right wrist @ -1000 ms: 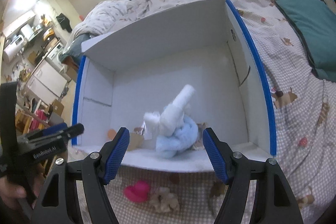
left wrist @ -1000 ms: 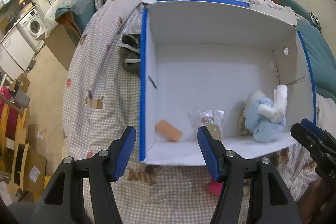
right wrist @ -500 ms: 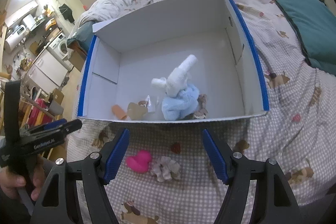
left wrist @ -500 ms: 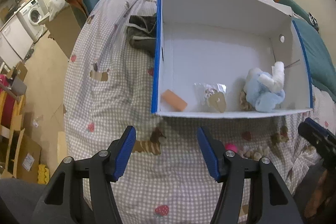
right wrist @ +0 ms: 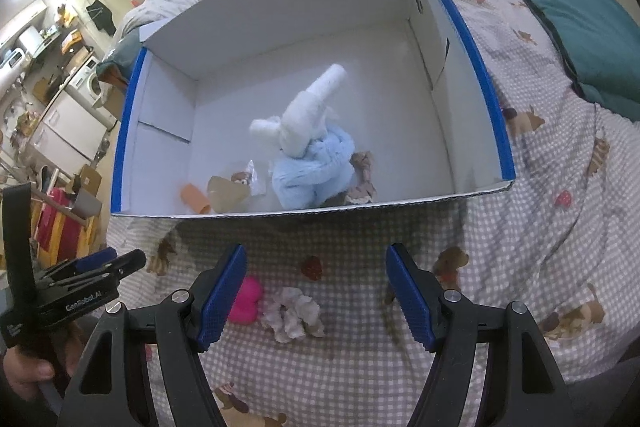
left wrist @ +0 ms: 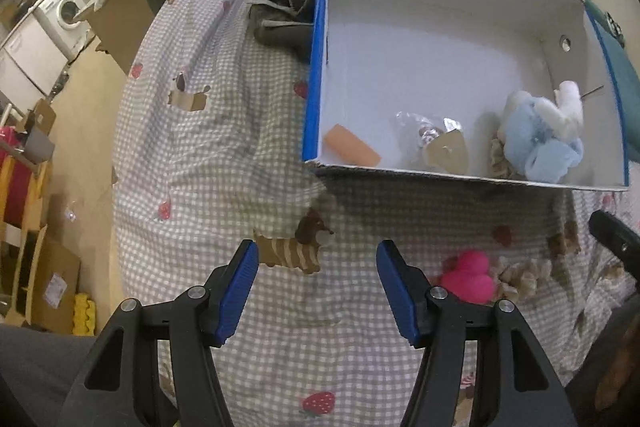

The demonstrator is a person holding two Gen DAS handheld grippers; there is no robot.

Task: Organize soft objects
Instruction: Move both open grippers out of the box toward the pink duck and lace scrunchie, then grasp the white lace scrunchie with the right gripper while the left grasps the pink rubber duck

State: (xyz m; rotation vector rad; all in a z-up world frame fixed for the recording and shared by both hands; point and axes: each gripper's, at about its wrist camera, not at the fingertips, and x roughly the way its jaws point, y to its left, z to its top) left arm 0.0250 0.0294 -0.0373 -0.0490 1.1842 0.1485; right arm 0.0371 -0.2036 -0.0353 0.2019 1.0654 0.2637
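Note:
A white box with blue edges (left wrist: 316, 75) (right wrist: 496, 115) lies on the checked bedspread. Inside it sit a light blue and white plush (left wrist: 540, 135) (right wrist: 312, 151), an orange sponge (left wrist: 352, 149) (right wrist: 195, 198), a wrapped small toy with a card tag (left wrist: 436, 139) (right wrist: 236, 183) and a beige scrunchie (right wrist: 362, 179). In front of the box lie a pink soft toy (left wrist: 468, 277) (right wrist: 246, 301) and a beige scrunchie (left wrist: 520, 277) (right wrist: 292, 313). My left gripper (left wrist: 318, 291) hangs open over bare bedspread, left of the pink toy. My right gripper (right wrist: 314, 293) hangs open just above the scrunchie.
A dark garment (left wrist: 280, 19) lies against the box's left outer wall. A teal pillow (right wrist: 576, 27) is on the bed at the right. The bed edge drops at the left to a floor with cardboard boxes (left wrist: 48, 291) and a washing machine (left wrist: 64, 11).
Both grippers have drawn back from over the box and sunk toward the bedspread in front of it. The pink toy and loose scrunchie have come fully into view. Jaws unchanged.

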